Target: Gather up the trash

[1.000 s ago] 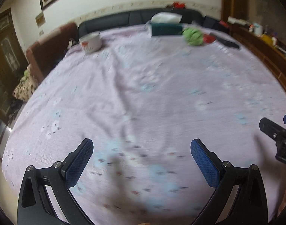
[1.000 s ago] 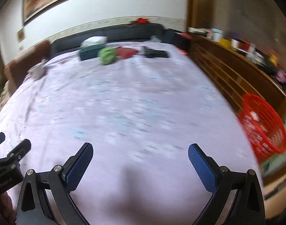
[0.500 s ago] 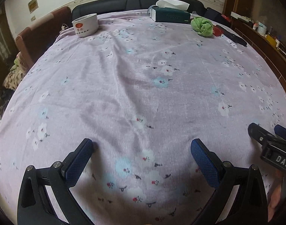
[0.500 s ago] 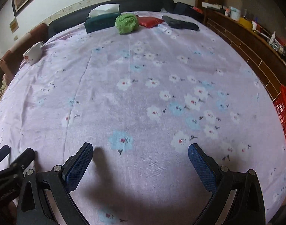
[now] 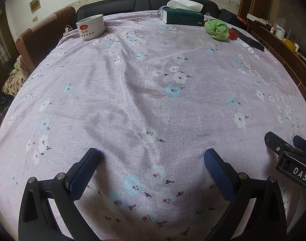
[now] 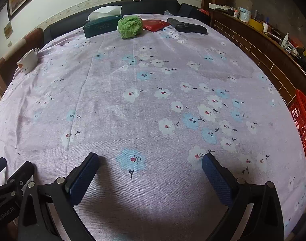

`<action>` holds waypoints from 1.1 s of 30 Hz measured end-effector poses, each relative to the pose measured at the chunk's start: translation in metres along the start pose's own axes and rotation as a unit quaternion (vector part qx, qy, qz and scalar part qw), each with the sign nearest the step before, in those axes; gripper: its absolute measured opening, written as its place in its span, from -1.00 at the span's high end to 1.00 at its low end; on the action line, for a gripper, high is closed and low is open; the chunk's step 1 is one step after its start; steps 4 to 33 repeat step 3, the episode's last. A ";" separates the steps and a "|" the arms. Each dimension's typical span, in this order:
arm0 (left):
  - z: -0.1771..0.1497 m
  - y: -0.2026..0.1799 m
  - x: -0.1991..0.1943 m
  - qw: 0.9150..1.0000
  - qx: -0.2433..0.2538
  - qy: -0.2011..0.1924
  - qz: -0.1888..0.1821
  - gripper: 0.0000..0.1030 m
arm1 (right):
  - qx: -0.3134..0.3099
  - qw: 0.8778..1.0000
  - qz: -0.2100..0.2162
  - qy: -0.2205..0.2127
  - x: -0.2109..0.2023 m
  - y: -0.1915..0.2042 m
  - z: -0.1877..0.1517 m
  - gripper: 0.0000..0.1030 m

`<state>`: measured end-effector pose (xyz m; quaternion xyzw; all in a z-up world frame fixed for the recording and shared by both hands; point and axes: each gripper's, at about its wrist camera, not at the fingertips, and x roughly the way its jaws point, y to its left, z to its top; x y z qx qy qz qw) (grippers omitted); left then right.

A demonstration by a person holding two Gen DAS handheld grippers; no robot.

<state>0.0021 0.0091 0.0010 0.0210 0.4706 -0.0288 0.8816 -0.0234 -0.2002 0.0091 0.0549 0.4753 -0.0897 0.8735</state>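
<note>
Left wrist view: left gripper (image 5: 150, 160), jaws spread and empty, sits lower and nearer the floral tablecloth (image 5: 153, 92) than before; green crumpled cloth (image 5: 217, 29) lies at the far edge beside the tissue box (image 5: 183, 18). Right wrist view: right gripper (image 6: 149, 163), likewise spread and empty, has also closed in; red basket (image 6: 303, 122) stays at right.

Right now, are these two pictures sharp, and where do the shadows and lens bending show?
Left wrist view: sharp, the lilac flowered cloth bulges like a dome, a soft shadow lies under the open left claw. Right wrist view: also sharp, the red plastic mesh basket curves at the edge, shadow pools beneath the open right claw; corners go black in both.
</note>
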 end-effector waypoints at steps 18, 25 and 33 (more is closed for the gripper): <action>0.000 0.000 0.000 1.000 0.001 0.000 0.000 -1.00 | 0.000 1.000 0.000 0.000 0.000 0.000 0.000 -1.00; 0.000 0.000 0.000 1.000 0.001 0.000 0.000 -1.00 | 0.000 1.000 0.000 0.000 0.000 0.000 0.000 -1.00; 0.000 0.000 0.000 1.000 0.001 0.000 0.000 -1.00 | 0.000 1.000 0.000 0.000 0.000 0.000 0.000 -1.00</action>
